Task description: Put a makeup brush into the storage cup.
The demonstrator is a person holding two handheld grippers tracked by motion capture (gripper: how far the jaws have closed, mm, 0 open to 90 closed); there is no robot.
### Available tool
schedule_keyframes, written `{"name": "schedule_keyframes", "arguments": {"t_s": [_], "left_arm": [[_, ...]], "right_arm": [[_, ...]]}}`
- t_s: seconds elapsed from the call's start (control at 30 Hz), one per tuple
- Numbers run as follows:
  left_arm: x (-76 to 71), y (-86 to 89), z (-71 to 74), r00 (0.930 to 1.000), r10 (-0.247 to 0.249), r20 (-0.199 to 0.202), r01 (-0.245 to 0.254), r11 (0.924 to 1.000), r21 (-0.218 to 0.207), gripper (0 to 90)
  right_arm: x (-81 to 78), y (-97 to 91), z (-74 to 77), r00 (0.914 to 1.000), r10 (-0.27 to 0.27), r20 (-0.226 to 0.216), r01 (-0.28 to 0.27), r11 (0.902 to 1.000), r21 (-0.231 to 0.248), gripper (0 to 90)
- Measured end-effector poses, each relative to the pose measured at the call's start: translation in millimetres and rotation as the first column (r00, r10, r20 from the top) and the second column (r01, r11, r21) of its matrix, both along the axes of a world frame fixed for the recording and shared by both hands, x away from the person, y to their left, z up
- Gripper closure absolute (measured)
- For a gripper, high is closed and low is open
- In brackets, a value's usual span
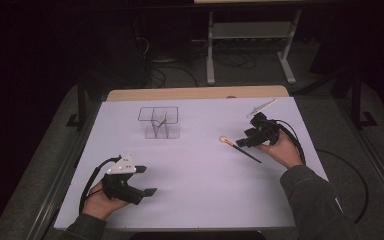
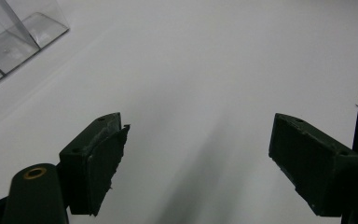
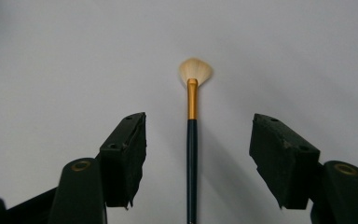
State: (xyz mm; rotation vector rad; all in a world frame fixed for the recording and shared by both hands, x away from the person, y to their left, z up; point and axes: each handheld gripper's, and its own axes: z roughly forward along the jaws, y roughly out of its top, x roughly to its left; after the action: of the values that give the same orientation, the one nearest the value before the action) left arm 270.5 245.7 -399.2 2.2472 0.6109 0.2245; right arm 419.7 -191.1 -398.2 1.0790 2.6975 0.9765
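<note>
While the right gripper (image 3: 196,154) hangs low over the bench (image 1: 190,165), its two black jaws straddle a brush (image 3: 192,140) — the dark handle runs straight up the gap between them, untouched on either side, so nothing is grasped. No earlier look to compare, so call it released with the brush in the slot. The brush lies flat on the white sheet, gold ferrule and pale fan of bristles pointing away from the gripper; from the high view it sits right of centre (image 1: 239,148), bristles toward the middle of the bench, handle tip toward the person's right hand (image 1: 280,147). Nothing crowds it: bare white sheet on both sides of the handle. Beyond that hand, near the far right edge, lies a slim pale stick-like thing (image 1: 262,107), too small to name, well apart from the brush. Further left, toward the back, stands a clear plastic organiser (image 1: 160,122) with divided compartments — well apart from both grippers, its corner also at the top left of the left gripper view. The left gripper (image 2: 196,163) rests near the front left, jaws spread wide over bare sheet, holding nothing.
</note>
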Motion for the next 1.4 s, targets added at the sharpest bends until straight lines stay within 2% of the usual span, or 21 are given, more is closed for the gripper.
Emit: {"name": "schedule_keyframes", "arguments": {"t_s": [0.23, 0.5, 0.73, 0.97, 1.13, 1.4], "left_arm": [[-0.9, 1.9, 0.1, 1.0, 0.005, 0.001, -0.005, 1.0, -0.003, 17.3], [-0.9, 2.2, 0.3, 1.0, 0.008, 0.001, -0.008, 0.9999, -0.007, 17.6], [-0.5, 1.6, -0.2, 1.0, 0.005, 0.0, -0.005, 1.0, -0.006, 17.6], [-0.4, 2.8, 0.0, 1.0, 0.006, 0.001, -0.006, 1.0, -0.005, 17.7], [-1.2, 3.2, 0.6, 0.9999, 0.011, 0.0, -0.011, 0.9999, -0.012, 17.8], [-0.8, 3.7, 0.3, 0.9999, 0.013, -0.004, -0.013, 0.9998, -0.016, 17.9]], "right_arm": [[3.7, 4.6, -5.3, 0.9997, 0.01, -0.02, -0.011, 0.9995, -0.029, 38.7], [5.5, 6.1, -6.2, 0.9998, 0.017, -0.011, -0.017, 0.9985, -0.052, 43.3], [7.3, 11.0, -9.8, 0.9992, 0.034, -0.021, -0.036, 0.9971, -0.068, 47.5], [11.0, 18.9, -15.3, 0.998, 0.041, -0.049, -0.047, 0.9919, -0.118, 52.2], [13.1, 22.4, -13.3, 0.9976, 0.043, -0.055, -0.049, 0.9909, -0.126, 55.1], [16.3, 25.8, -20.5, 0.9959, 0.05, -0.075, -0.061, 0.9863, -0.153, 62.6]]}}
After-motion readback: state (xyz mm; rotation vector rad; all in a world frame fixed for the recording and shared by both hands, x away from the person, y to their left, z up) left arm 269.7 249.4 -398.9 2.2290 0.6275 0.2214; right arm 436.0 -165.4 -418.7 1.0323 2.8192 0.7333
